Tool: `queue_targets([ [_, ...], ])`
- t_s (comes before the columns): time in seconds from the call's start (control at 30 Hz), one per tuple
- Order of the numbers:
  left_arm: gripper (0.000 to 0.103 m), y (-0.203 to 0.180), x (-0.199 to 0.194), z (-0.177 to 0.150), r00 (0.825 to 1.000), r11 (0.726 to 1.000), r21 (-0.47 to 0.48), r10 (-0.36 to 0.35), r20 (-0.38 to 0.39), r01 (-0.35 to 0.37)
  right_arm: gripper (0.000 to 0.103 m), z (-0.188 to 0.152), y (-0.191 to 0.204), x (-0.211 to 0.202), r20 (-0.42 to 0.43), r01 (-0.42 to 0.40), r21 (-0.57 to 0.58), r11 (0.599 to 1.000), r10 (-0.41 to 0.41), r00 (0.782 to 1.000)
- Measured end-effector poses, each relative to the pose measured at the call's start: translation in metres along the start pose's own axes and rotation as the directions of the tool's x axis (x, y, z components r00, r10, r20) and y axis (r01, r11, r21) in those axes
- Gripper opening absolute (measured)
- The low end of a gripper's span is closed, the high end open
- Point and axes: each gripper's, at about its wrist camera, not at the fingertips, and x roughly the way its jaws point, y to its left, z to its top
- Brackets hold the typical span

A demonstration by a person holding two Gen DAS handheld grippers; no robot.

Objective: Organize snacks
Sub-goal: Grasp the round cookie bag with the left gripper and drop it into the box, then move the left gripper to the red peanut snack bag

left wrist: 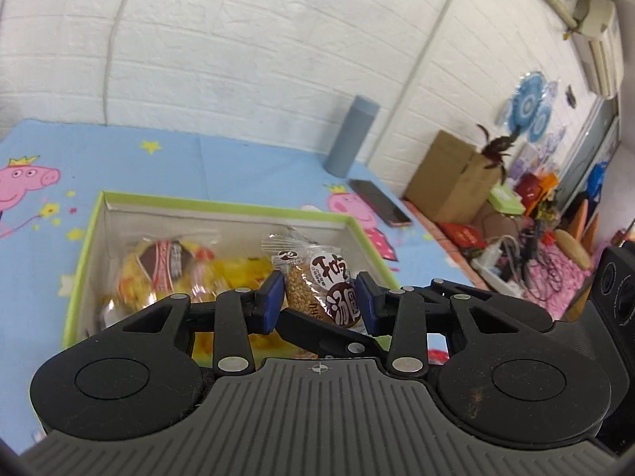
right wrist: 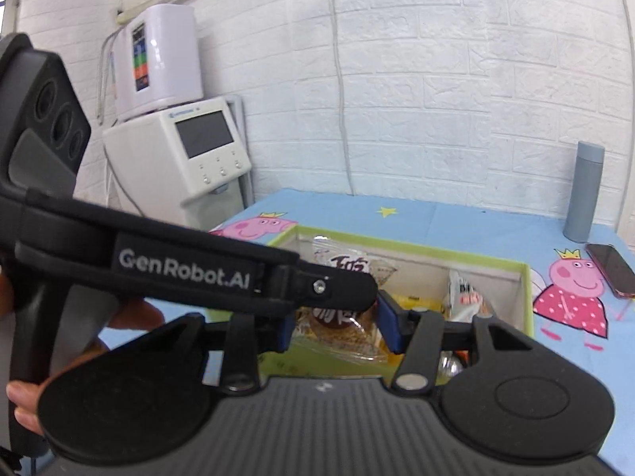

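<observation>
Left wrist view: the left gripper (left wrist: 320, 301) is clamped on a clear snack packet (left wrist: 323, 291) of golden grains with brown round labels, its blue fingers (left wrist: 274, 297) pressing the packet from both sides. The packet hangs above a green-rimmed box (left wrist: 222, 208) that sits on a table (left wrist: 246, 158) covered in a blue cartoon-pig cloth. Yellow wrapped snacks (left wrist: 162, 273) lie inside the box at its left. Beyond the box, a grey-blue bottle (left wrist: 351, 137) stands upright near the white brick wall (left wrist: 258, 39), and a dark phone (left wrist: 379, 202) lies flat just beside it. A cardboard box (left wrist: 452, 176) stands further right.

Right wrist view: the right gripper (right wrist: 335, 323) is clamped on a second clear snack packet (right wrist: 337, 329) of the same grain, held over the near edge of the green-rimmed box (right wrist: 526, 297). The left gripper (right wrist: 190, 273) crosses the frame from the left, carrying its own packet (right wrist: 351, 263) in front of the box's far wall. A white-wrapped snack (right wrist: 464, 297) rests in the box's right part. The bottle (right wrist: 583, 194) and the phone (right wrist: 613, 269) sit at the table's far right. White appliances (right wrist: 178, 146) stand against the wall at left.
</observation>
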Motion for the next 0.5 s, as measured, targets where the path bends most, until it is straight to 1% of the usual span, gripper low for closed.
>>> queue_targets([
  [0.03,0.021,0.006,0.01,0.003,1.0,1.0,0.002,0.009,-0.008,-0.009,0.057,0.004,-0.006,0.012,-0.013,-0.003,0.005,1.0,0.003,1.0],
  [0.1,0.026,0.015,0.026,0.006,0.999,0.999,0.014,0.031,-0.015,-0.03,0.062,0.006,-0.015,0.034,-0.038,-0.007,0.019,1.0,0.007,0.999],
  [0.13,0.032,0.018,0.031,0.005,0.998,0.998,0.023,0.06,-0.013,-0.059,0.067,0.005,-0.019,0.042,-0.05,-0.014,0.025,1.0,0.015,0.999],
  [0.17,0.041,0.02,0.034,0.003,0.997,0.996,0.034,0.081,-0.011,-0.081,0.075,0.002,-0.023,0.047,-0.058,-0.008,0.036,0.999,0.01,0.998],
  [0.2,0.045,0.022,0.034,0.002,0.996,0.996,0.039,0.085,-0.004,-0.085,0.076,0.0,-0.025,0.048,-0.055,-0.005,0.046,0.999,0.007,0.998],
  [0.23,0.045,0.023,0.029,-0.001,0.997,0.996,0.041,0.078,0.007,-0.078,0.076,-0.001,-0.027,0.045,-0.045,-0.005,0.053,0.999,0.007,0.999],
  [0.3,0.05,0.022,0.017,-0.008,0.998,0.997,0.045,0.056,0.029,-0.057,0.087,-0.005,-0.028,0.025,0.002,-0.013,0.056,0.998,0.013,1.0],
  [0.33,0.053,0.02,0.011,-0.012,0.998,0.997,0.051,0.048,0.035,-0.05,0.098,-0.007,-0.027,0.013,0.023,-0.009,0.048,0.999,0.008,1.0],
  [0.37,0.058,0.015,0.003,-0.017,0.998,0.997,0.061,0.043,0.04,-0.046,0.101,-0.012,-0.025,-0.002,0.046,0.015,0.033,0.999,-0.017,0.999],
  [0.43,0.059,0.006,-0.009,-0.03,0.998,0.996,0.082,0.039,0.043,-0.042,0.102,-0.023,-0.022,-0.026,0.068,0.048,0.013,0.999,-0.048,0.996],
  [0.5,0.061,-0.005,-0.018,-0.043,0.999,0.995,0.098,0.028,0.037,-0.032,0.102,-0.038,-0.02,-0.045,0.057,0.056,0.026,0.998,-0.057,0.997],
])
